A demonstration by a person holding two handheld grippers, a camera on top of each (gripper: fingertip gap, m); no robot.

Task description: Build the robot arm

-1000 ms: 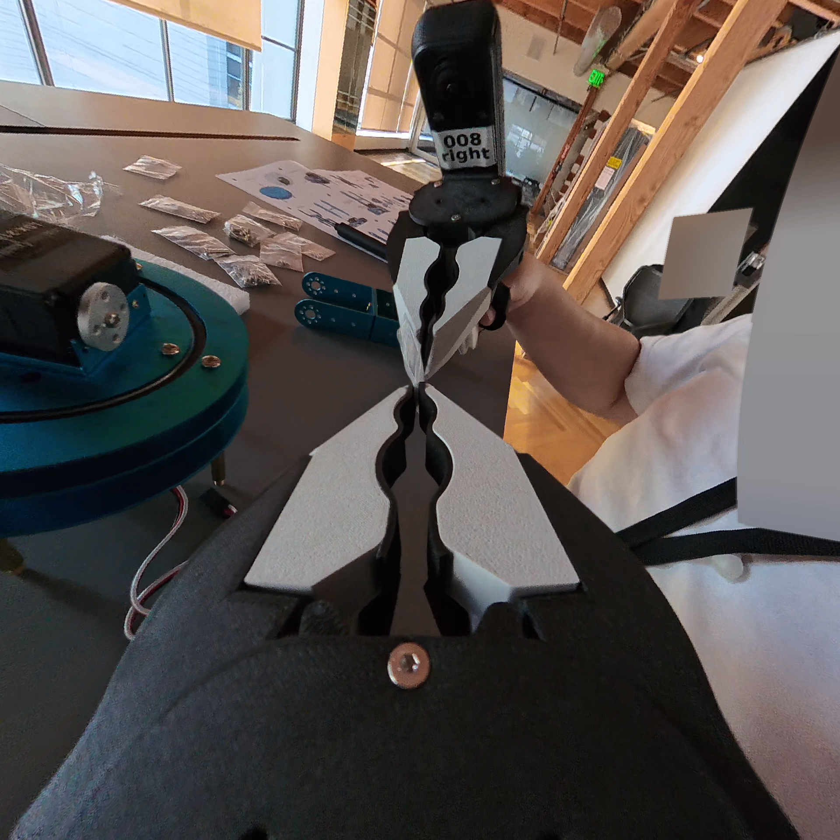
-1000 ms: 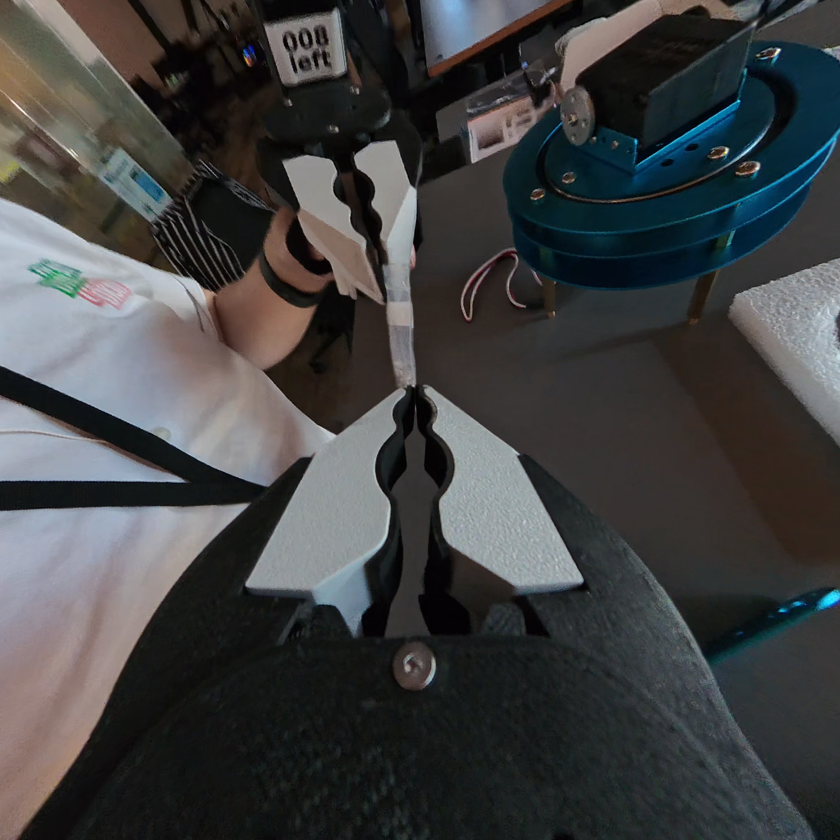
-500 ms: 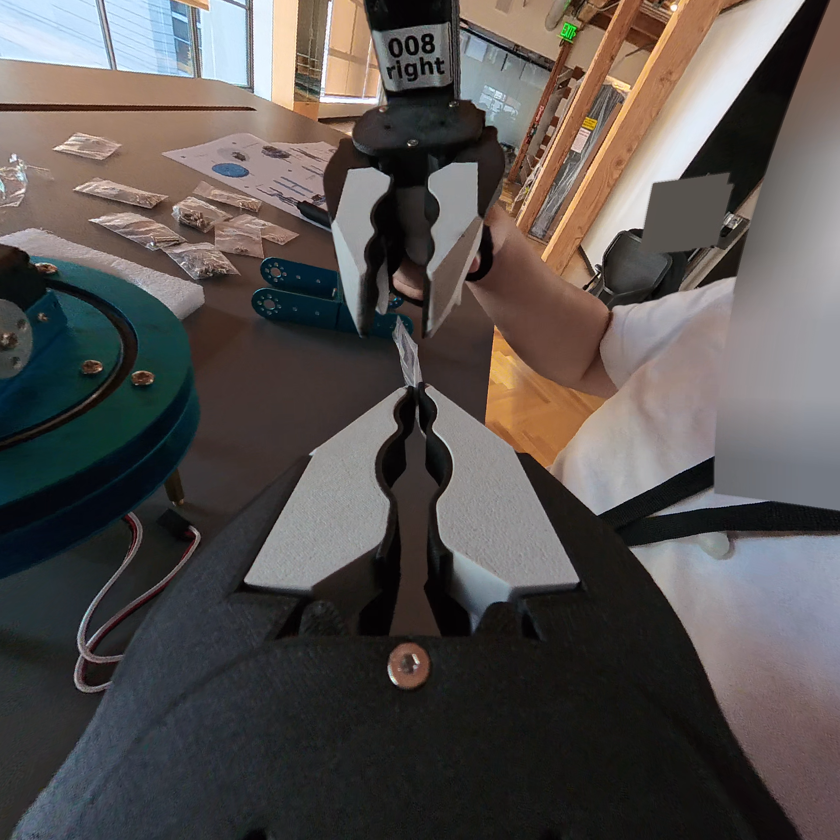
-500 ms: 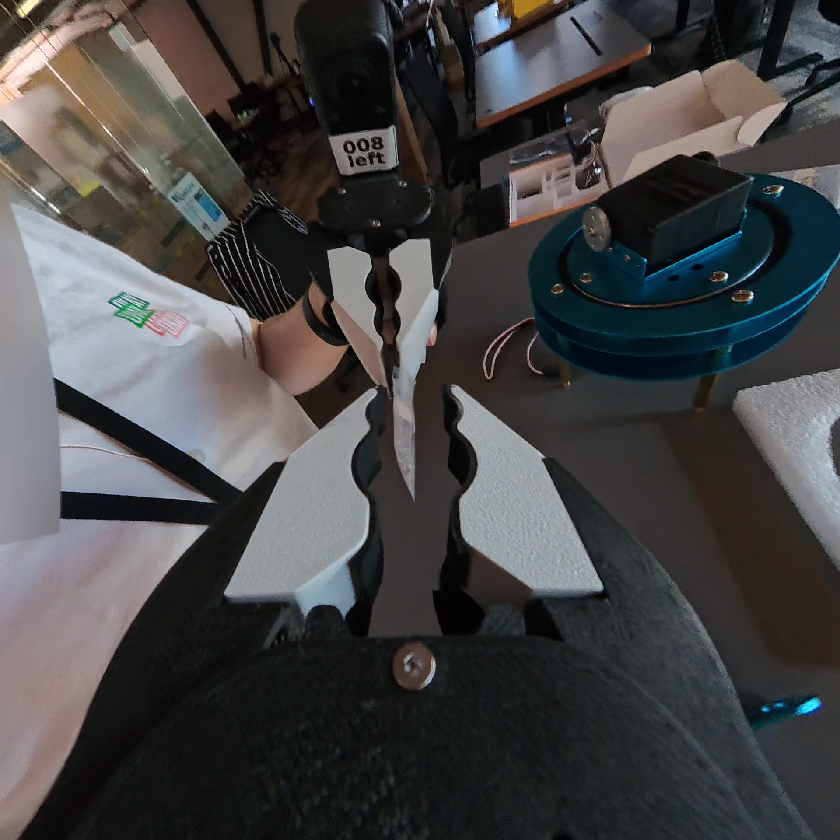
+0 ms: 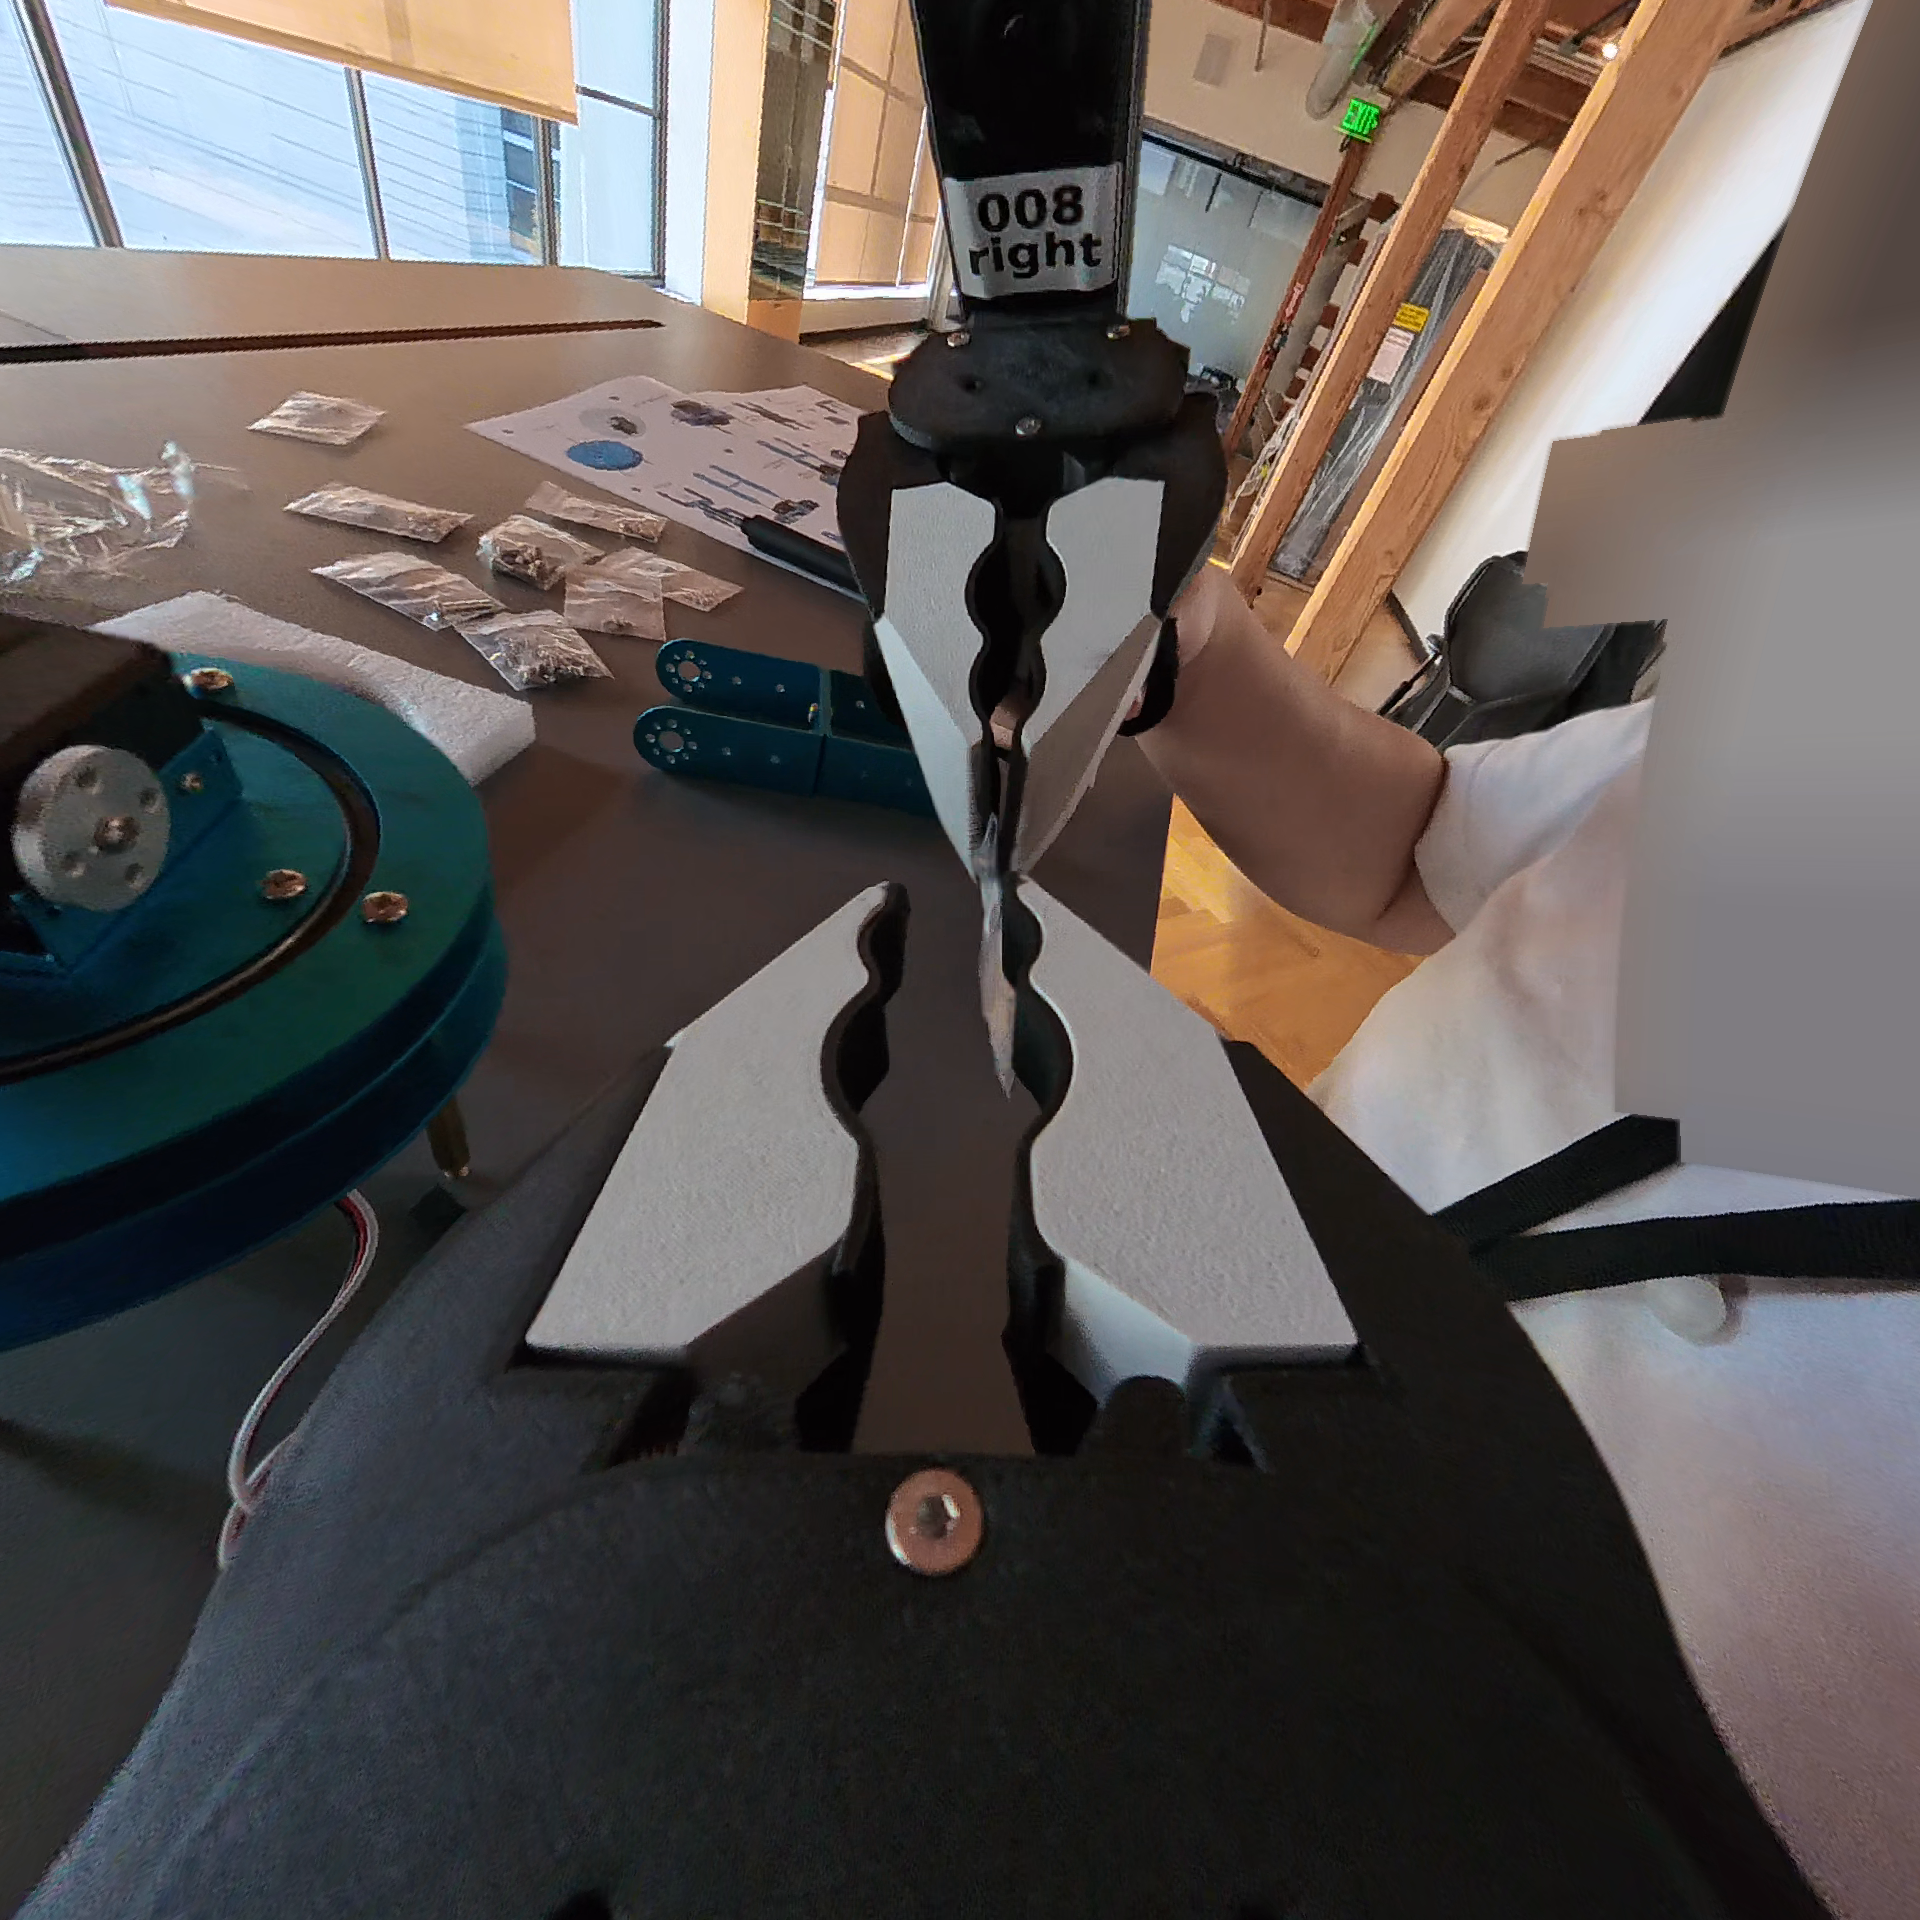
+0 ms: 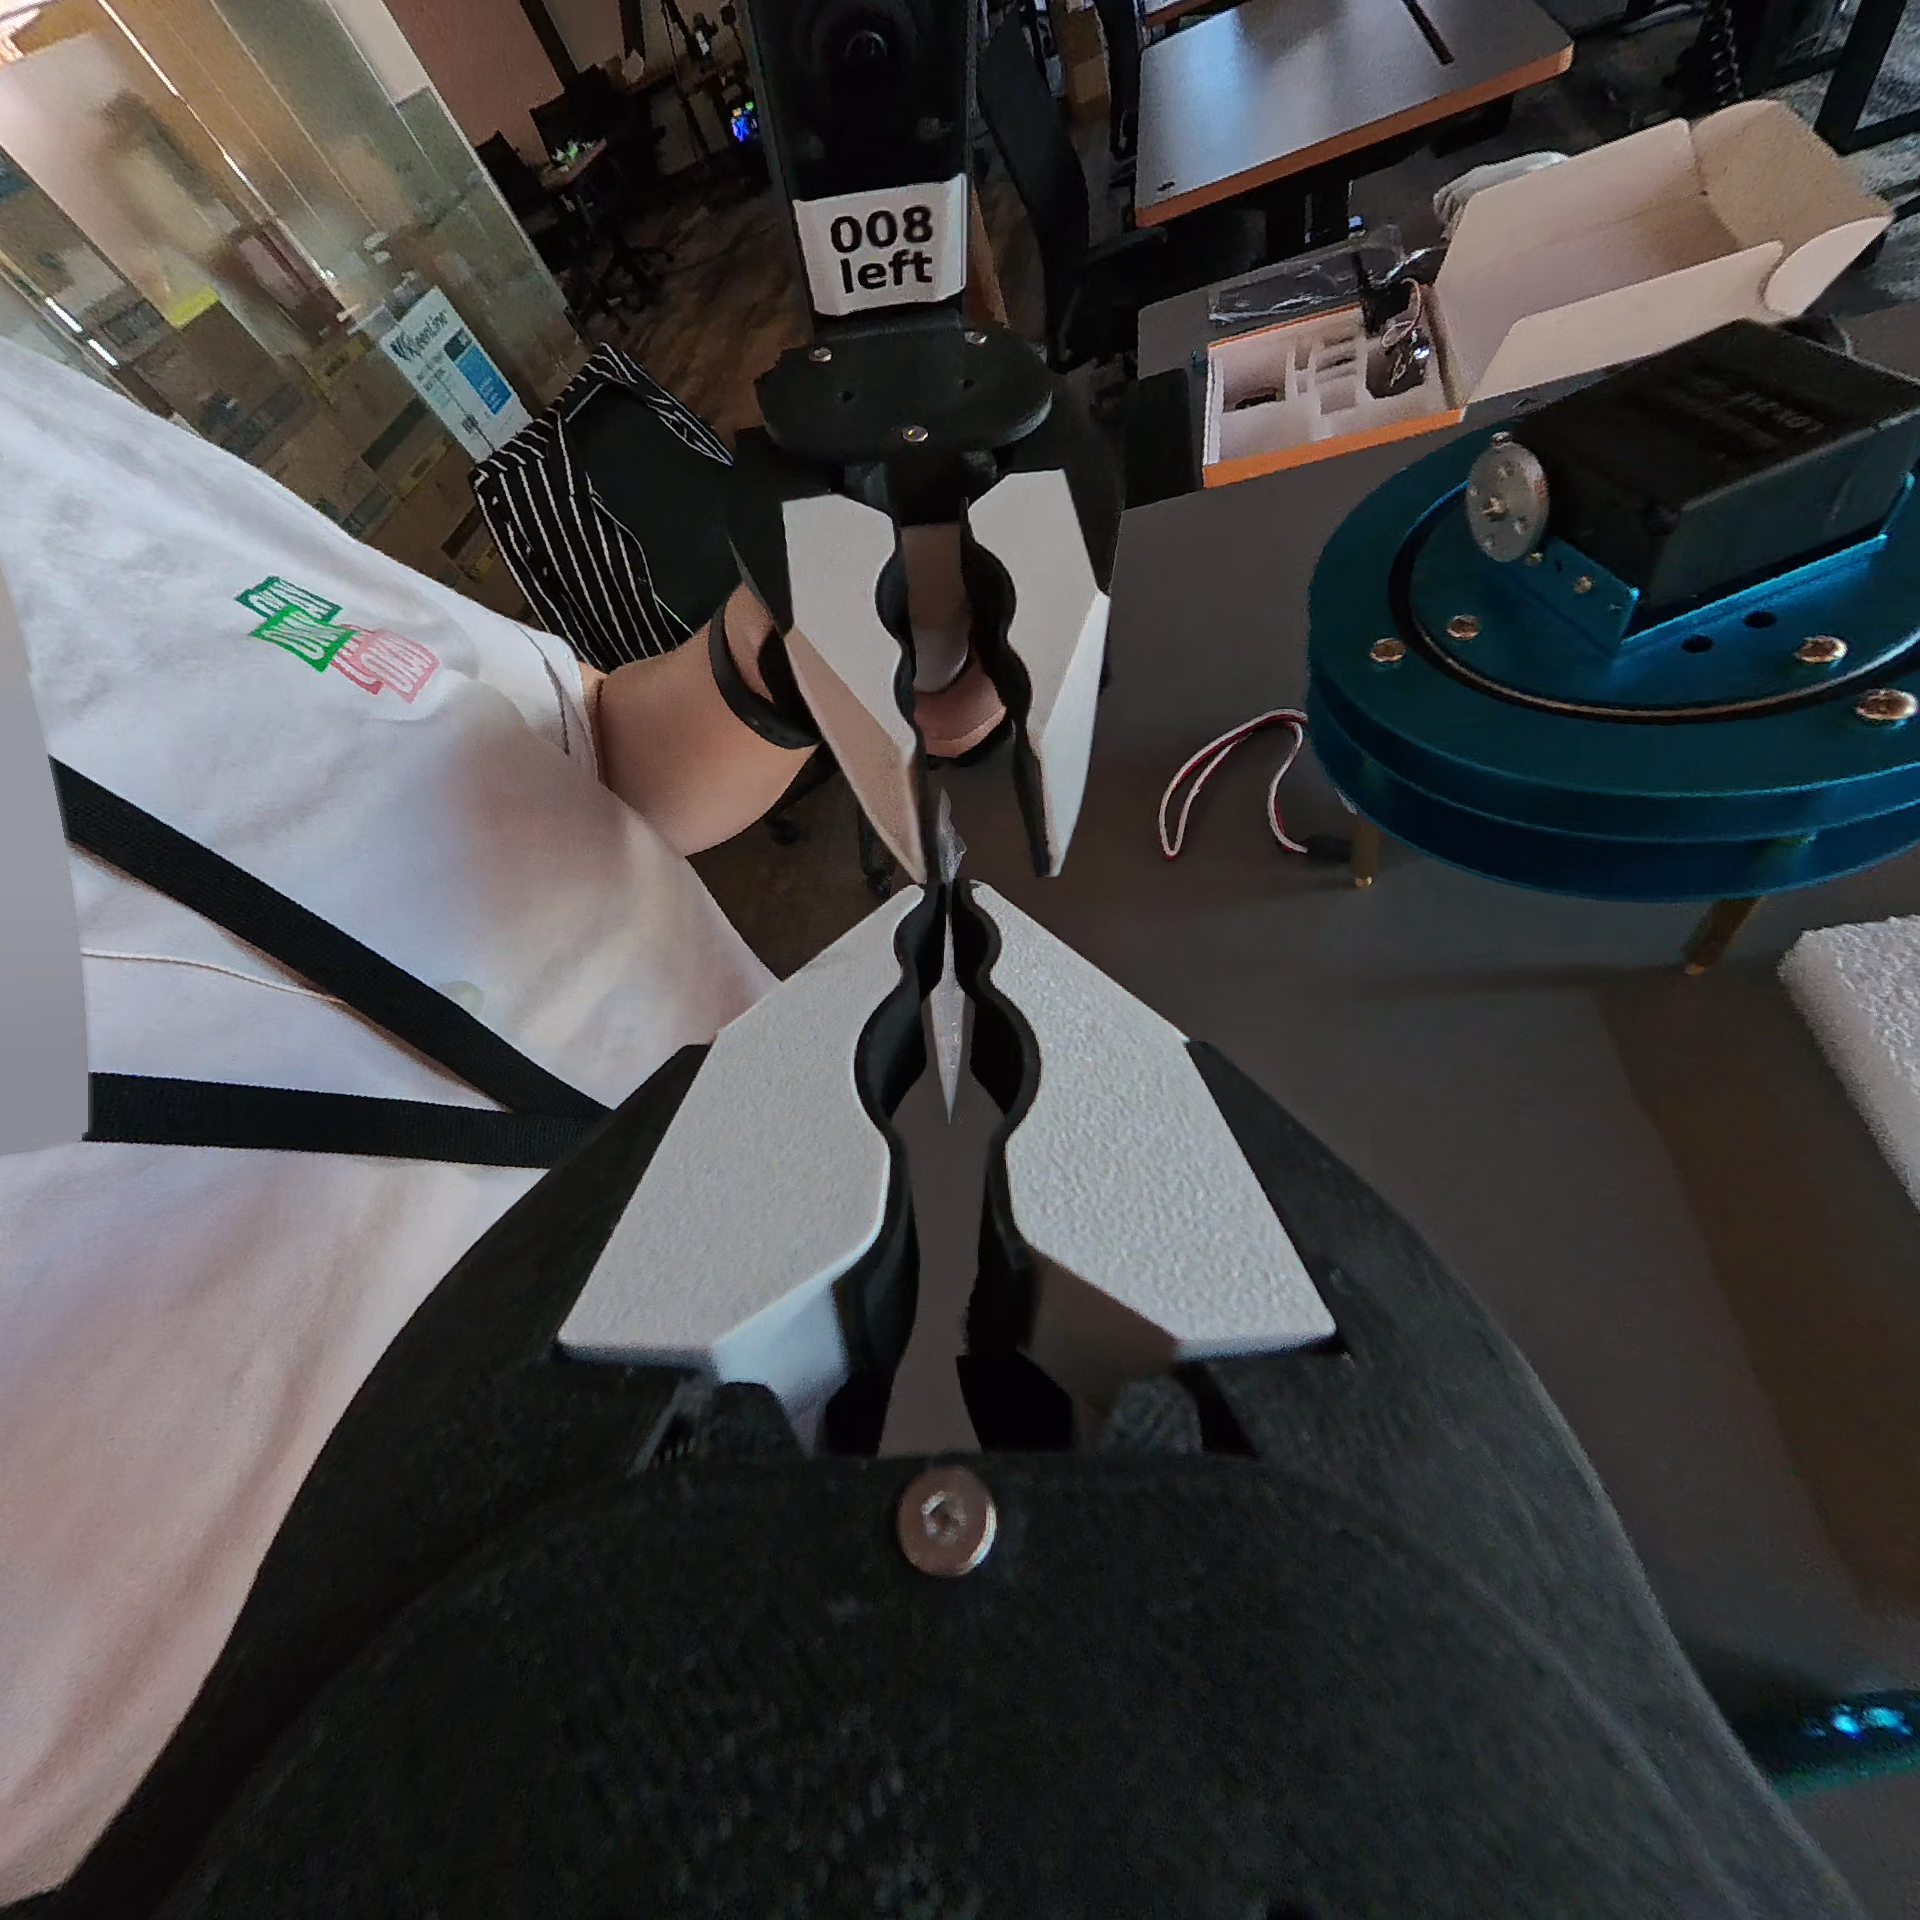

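A small clear plastic bag hangs edge-on between the two grippers, above a dark table. My right gripper is shut on the bag; in the left wrist view it points down with its tips pinching the bag's top. My left gripper is open, its fingers on either side of the hanging bag, which lies close to the right finger. In the right wrist view the left gripper faces mine, jaws apart.
A blue round base with a black servo stands on short legs, with a red-white wire. Several small hardware bags, a printed sheet, blue brackets and white foam lie beyond. A person in a white shirt stands close. Left and right tips are no more than a few centimetres apart.
One second ago both grippers pinched the bag. Half a second ago the right gripper was open and the left held it. Now the right is shut on the bag and the left has opened.
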